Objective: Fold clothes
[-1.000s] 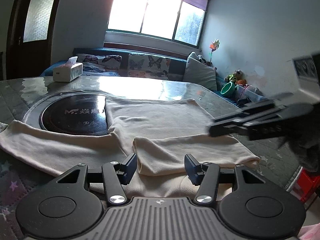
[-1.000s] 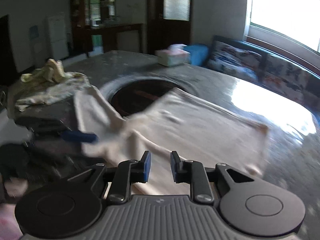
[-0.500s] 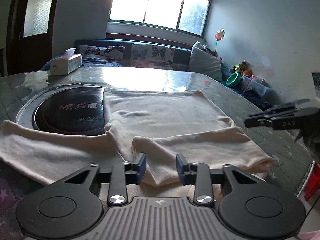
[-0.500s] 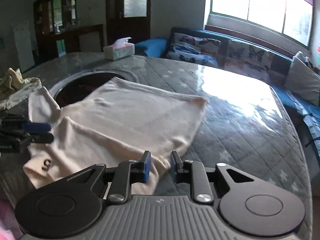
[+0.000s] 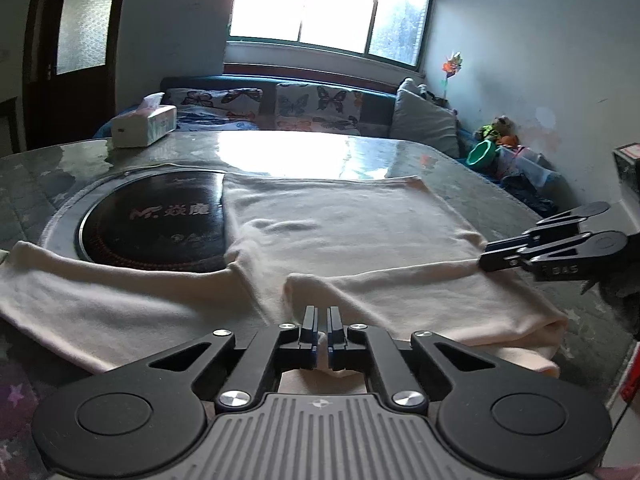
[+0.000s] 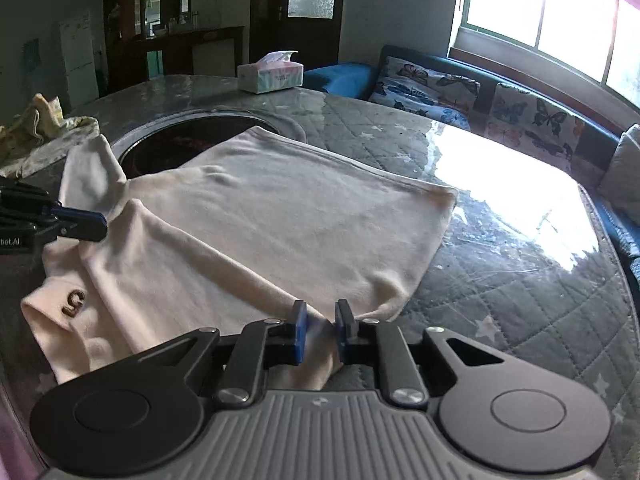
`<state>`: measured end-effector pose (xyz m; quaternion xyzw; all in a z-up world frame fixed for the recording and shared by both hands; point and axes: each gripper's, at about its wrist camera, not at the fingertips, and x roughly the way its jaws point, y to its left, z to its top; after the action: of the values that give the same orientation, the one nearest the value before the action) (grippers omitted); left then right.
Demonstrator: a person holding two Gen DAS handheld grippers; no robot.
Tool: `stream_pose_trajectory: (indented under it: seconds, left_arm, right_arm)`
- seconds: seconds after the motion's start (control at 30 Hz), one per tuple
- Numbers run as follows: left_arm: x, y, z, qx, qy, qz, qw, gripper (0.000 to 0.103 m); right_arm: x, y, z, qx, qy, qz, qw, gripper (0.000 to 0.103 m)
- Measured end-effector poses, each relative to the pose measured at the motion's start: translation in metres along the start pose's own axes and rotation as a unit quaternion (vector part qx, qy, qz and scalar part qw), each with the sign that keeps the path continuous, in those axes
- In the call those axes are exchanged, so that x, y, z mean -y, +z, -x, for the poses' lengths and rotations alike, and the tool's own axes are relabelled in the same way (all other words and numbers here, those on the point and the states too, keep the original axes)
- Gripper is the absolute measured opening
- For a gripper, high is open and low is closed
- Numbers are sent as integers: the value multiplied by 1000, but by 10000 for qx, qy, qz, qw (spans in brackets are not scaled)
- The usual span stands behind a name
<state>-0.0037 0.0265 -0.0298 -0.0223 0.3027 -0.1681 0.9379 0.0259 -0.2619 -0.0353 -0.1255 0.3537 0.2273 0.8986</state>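
Garment (image 5: 344, 240), cream-coloured, lies spread on the table (image 5: 460, 168), partly over the round black cooktop (image 5: 160, 216) set into it. One sleeve (image 5: 420, 292) is already folded inward across the body; the other sleeve (image 5: 100, 292) lies stretched out to the side, beyond the cooktop. By this layout the fold looks like an early stage: one sleeve in, the second sleeve and the lengthwise folds of the body left to do.

Left tool (image 5: 322, 334): jaws nearly together, pinching a ridge of cloth at the near edge of the garment, close to the cuff of the folded sleeve. Right tool (image 6: 321, 330): jaws narrow, with bunched cloth caught between the pads at the near corner of the garment, on the folded-sleeve side.

Compared with a second ago: the left jaws, then wide apart and straddling the cuff, have just closed onto the cloth. The right tool, then in the air over the middle of the garment and blurred by motion, now sits low at the corner; its jaws have just narrowed on the fabric. The garment itself lies as it did.
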Motion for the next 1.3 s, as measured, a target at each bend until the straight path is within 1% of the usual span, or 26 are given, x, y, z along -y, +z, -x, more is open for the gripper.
stream_pose_trajectory:
  seconds: [0.1, 0.17, 0.23, 0.33, 0.4, 0.47, 0.53, 0.57, 0.67, 0.77, 0.87, 0.9, 0.97, 1.03, 1.17, 1.3]
  left_arm:
    - [-4, -2, 2, -20, 125, 16, 9999, 5]
    - [-5, -2, 4, -35, 171, 27, 9998, 5]
    - [-6, -1, 6, -44, 217, 35, 9997, 5]
    - [-1, 6, 13, 112, 217, -3, 9997, 5]
    - [5, 13, 16, 216, -29, 21, 9998, 6]
    - [14, 18, 11, 257, -238, -52, 9994, 7]
    - [21, 22, -1, 205, -351, -84, 9991, 7]
    - [23, 22, -8, 160, -347, -72, 9992, 7]
    - [25, 23, -24, 75, -262, -75, 9996, 7]
    - [19, 19, -31, 44, -15, -60, 10000, 7]
    - [4, 12, -32, 15, 61, 126, 9999, 7]
    - [1, 11, -29, 42, 36, 178, 9998, 7]
    - [3, 10, -24, 67, 54, 125, 9999, 7]
    - [5, 9, -19, 90, 70, 67, 9999, 9]
    - [11, 3, -16, 86, 58, -192, 9998, 9]
    - [16, 3, -11, 106, 150, -311, 9993, 11]
  right_arm:
    - [7, -4, 1, 15, -52, -173, 9998, 14]
    - [9, -5, 2, 77, -56, -288, 9995, 18]
    - [8, -4, 5, 135, -79, -339, 9993, 18]
    - [5, -2, 14, 270, -109, -359, 9989, 18]
    - [-1, 0, 20, 342, -102, -344, 9988, 18]
    - [-8, 0, 23, 379, -28, -297, 9988, 21]
    - [-14, -1, 24, 385, 36, -273, 9989, 21]
    - [-17, -3, 22, 372, 67, -273, 9989, 21]
    - [-24, -8, 17, 289, 131, -263, 9992, 21]
    - [-28, -13, 13, 219, 139, -255, 9993, 21]
    - [-28, -18, 12, 216, 139, -301, 9992, 22]
    - [-28, -18, 12, 217, 143, -305, 9992, 22]
    - [-29, -17, 14, 227, 123, -275, 9993, 23]
    - [-32, -18, 19, 231, 175, -216, 9993, 23]
    - [-42, -21, 25, 185, 299, -89, 9993, 25]
    - [-58, -26, 29, 140, 352, 210, 9991, 25]
